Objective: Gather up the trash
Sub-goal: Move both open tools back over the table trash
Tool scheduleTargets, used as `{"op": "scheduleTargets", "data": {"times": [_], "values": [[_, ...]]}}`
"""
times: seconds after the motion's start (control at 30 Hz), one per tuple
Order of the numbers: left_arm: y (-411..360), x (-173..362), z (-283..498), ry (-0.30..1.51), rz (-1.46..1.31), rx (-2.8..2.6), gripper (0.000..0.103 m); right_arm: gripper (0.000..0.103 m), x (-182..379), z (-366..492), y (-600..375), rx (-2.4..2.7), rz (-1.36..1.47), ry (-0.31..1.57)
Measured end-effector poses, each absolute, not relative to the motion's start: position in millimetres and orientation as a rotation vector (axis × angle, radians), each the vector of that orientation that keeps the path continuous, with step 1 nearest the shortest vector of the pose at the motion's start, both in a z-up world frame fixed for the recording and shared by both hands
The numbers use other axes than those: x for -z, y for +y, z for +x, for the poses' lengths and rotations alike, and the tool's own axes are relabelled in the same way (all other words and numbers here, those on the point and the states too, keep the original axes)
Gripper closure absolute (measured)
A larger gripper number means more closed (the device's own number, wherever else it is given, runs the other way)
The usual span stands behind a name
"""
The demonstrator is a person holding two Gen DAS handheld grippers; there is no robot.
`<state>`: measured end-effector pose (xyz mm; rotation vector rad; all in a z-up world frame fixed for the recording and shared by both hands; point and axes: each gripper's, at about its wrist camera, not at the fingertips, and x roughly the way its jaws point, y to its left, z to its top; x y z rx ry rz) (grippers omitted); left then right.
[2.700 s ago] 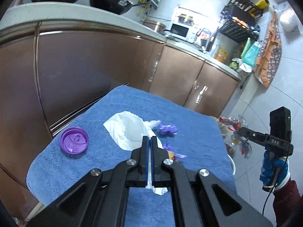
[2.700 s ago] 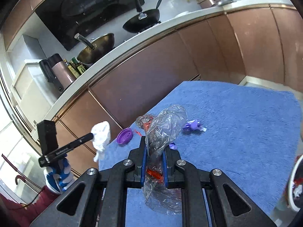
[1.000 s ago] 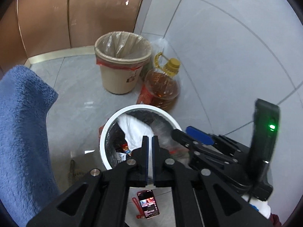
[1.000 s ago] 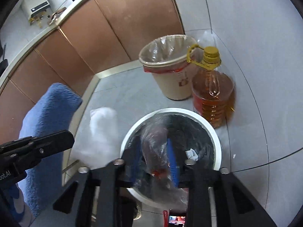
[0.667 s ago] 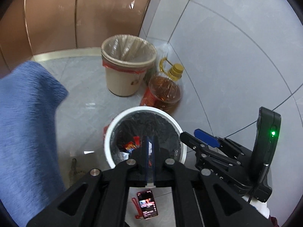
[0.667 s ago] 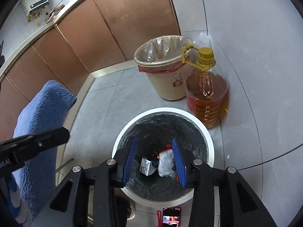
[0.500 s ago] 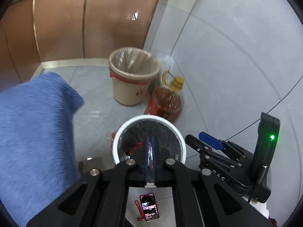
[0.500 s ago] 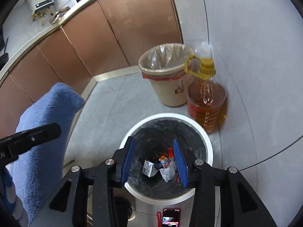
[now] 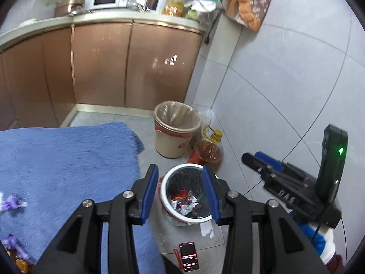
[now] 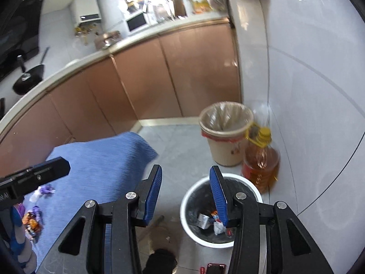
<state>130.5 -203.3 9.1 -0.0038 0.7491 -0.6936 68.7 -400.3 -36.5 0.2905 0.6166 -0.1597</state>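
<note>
Blue towelling covers the surface (image 9: 57, 159), whose rounded corner ends just left of the left gripper (image 9: 180, 189) fingers; past that edge the grey tiled floor (image 9: 262, 105) lies open as far as the copper cabinet fronts (image 9: 102, 68) behind. Directly beyond and below the left fingers stands the white-rimmed bin (image 9: 164, 196) with its black liner, wrappers and crumpled paper lying in its bottom. These fingers have just been opening and now stand apart with nothing between them. Beyond the bin, a beige bucket (image 9: 175, 146) and an oil bottle (image 9: 208, 150) stand close together near the tiled wall. To the right of the left fingers hangs the right gripper (image 10: 186, 191), its own fingers also apart and empty, the right one over the bin's near rim in its own view. Trash remaining: purple wrappers (image 9: 11, 203) on the surface, well to the left of the left fingers, near the frame edge. A phone (image 9: 189, 255) lies on the floor just under the fingers.
</note>
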Motion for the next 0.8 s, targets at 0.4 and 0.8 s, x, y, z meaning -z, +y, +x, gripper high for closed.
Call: {"op": "scheduleTargets", "data": {"times": [0.4, 0.8], "values": [[-87.2, -35.2, 91.0, 0.67, -0.069, 0.597, 0.064, 0.06, -27.8, 34.7, -335.9, 0.068, 0.22, 0.521], [29.5, -32.8, 59.9, 0.639, -0.134, 0.455, 0.056, 0.06, -65.7, 11.2, -273.3, -0.044, 0.16, 0.47]]}}
